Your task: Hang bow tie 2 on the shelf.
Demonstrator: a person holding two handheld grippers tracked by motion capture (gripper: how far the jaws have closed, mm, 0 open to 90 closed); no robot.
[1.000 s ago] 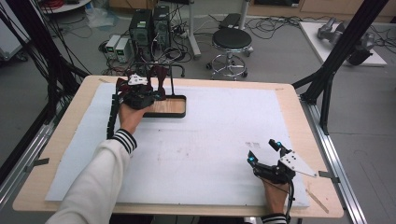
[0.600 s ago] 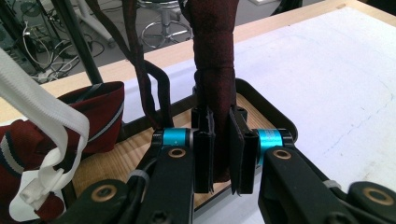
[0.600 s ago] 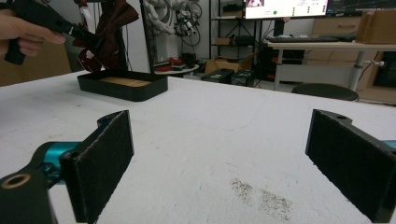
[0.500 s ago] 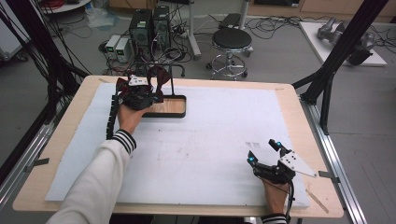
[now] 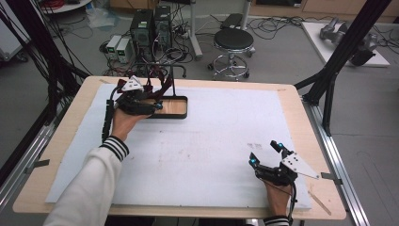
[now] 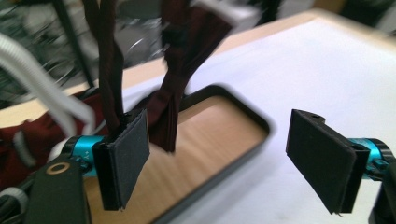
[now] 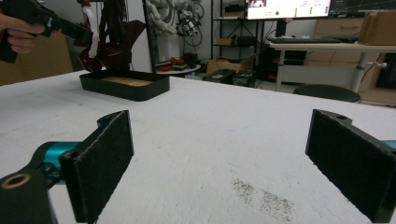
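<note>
Table (image 5: 84, 101): light wooden top, most of it covered by a white sheet (image 5: 216, 141), with a faint dark speckled patch toward the person's right side.

Tray (image 5: 176, 108): black-walled, shallow, wooden floor, standing on the sheet at the far left of the table. In the left gripper view its rounded corner lies between and beyond the two pads.

Stand (image 5: 173, 80): thin black upright rising at the far edge of the tray, carrying dark red straps (image 6: 109, 60). The straps hang down over the tray; in the left gripper view one strand passes just behind the left pad, another hangs beside it over the wooden floor. Whether the strand touches the pad cannot be told.

Left arm: white sleeve with striped cuff, reaching forward from the bottom left, wrist extended toward the tray.

Left tool (image 6: 231, 161): held over the near left end of the tray, pointing at the straps. Its jaws have just been opening and now stand wide apart, nothing pressed between the pads.

Right hand (image 5: 277, 197): low at the near right edge of the table, forearm barely entering the high view.

Right tool (image 7: 219, 161): resting close above the white sheet, pointing across the table toward the tray, well apart from it. Jaws spread wide, nothing between them.
</note>
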